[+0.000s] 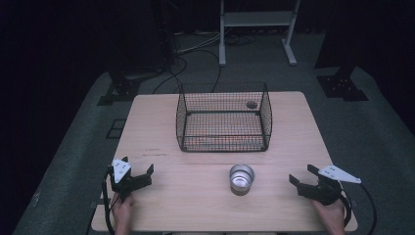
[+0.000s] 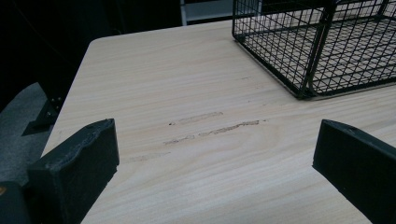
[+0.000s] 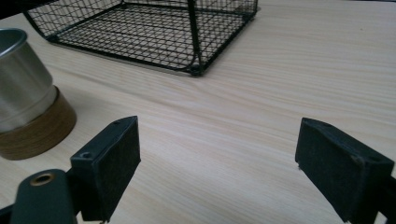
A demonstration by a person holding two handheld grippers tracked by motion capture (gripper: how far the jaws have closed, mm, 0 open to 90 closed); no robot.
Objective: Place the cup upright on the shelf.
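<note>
Light wooden table (image 1: 161,125), spanning the centre of the high view, set on grey floor (image 1: 381,132) against a dark background. White metal stand (image 1: 257,29) at the top centre of the frame, beyond the far table edge, with black cables (image 1: 191,54) trailing on the floor to its left.

Black wire-mesh basket (image 1: 223,117), upright and open-topped, in the upper middle of the table; seen again at the upper right of the left gripper view (image 2: 317,42) and across the top of the right gripper view (image 3: 154,32).

Left gripper (image 1: 139,172) at the lower left of the high view, held in a hand (image 1: 122,208), jaws spread wide with bare wood between them. Right gripper (image 1: 302,174) at the lower right, likewise held in a hand (image 1: 332,215), jaws wide apart, clamped on nothing.

Steel cup with a brown band round its base (image 1: 242,179), upright at lower centre, just below the basket, between both grippers and nearer the right one; at the left edge of the right gripper view (image 3: 28,93), touching neither jaw.

Faint scuff marks (image 2: 210,128) on the wood, mid-frame in the left gripper view.
</note>
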